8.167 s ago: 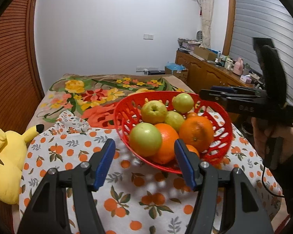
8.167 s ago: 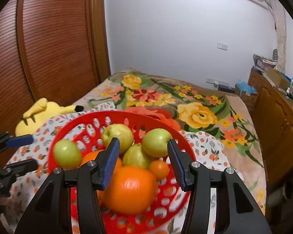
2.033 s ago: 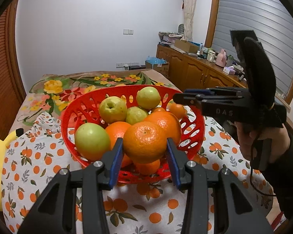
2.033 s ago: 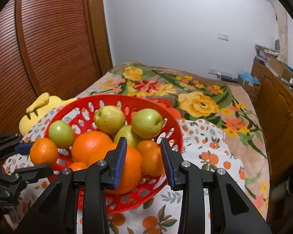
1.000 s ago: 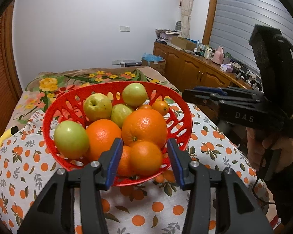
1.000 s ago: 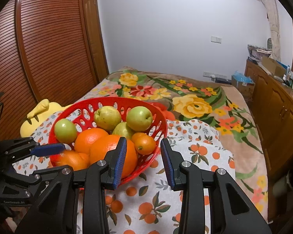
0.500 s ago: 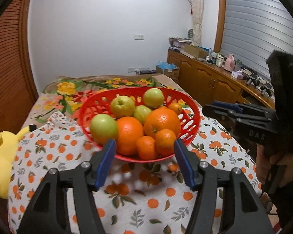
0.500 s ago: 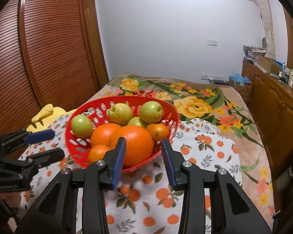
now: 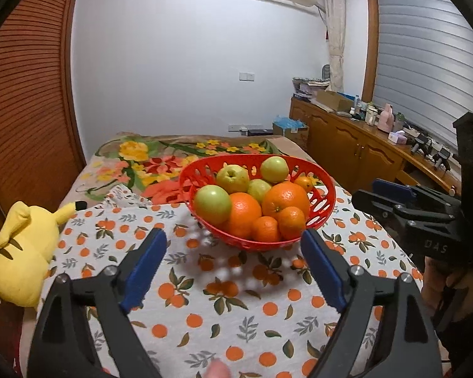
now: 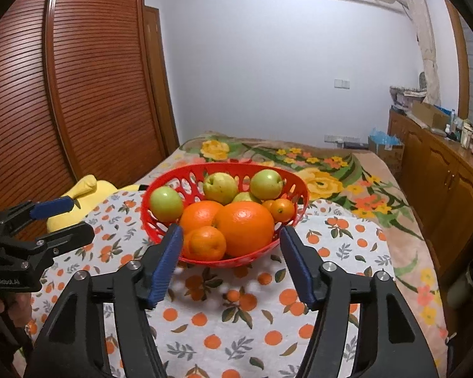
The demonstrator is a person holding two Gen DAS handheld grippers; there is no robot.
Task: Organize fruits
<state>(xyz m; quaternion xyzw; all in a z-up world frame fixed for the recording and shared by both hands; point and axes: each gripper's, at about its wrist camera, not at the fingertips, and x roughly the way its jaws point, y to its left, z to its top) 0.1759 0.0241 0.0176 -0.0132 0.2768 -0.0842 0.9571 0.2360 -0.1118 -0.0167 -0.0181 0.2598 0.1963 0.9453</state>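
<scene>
The red basket [image 9: 326, 203] of oranges and green fruit is sitting mid-cloth [image 9: 205, 299], fruit heaped above its rim. The left gripper [image 9: 233, 267] and right gripper [image 10: 230, 263] are hovering just short of it, jaws opening, nothing between them. Bare cloth is lying before the basket; a yellow plush [image 9: 22, 252] is crowding the left edge.

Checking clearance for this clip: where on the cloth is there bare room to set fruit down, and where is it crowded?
Free: the orange-print cloth in front of the red basket, between both opening, empty tools, left tool and right tool; also the strip between the basket and the yellow plush toy. Crowded: the basket itself, heaped with oranges and green apples.
</scene>
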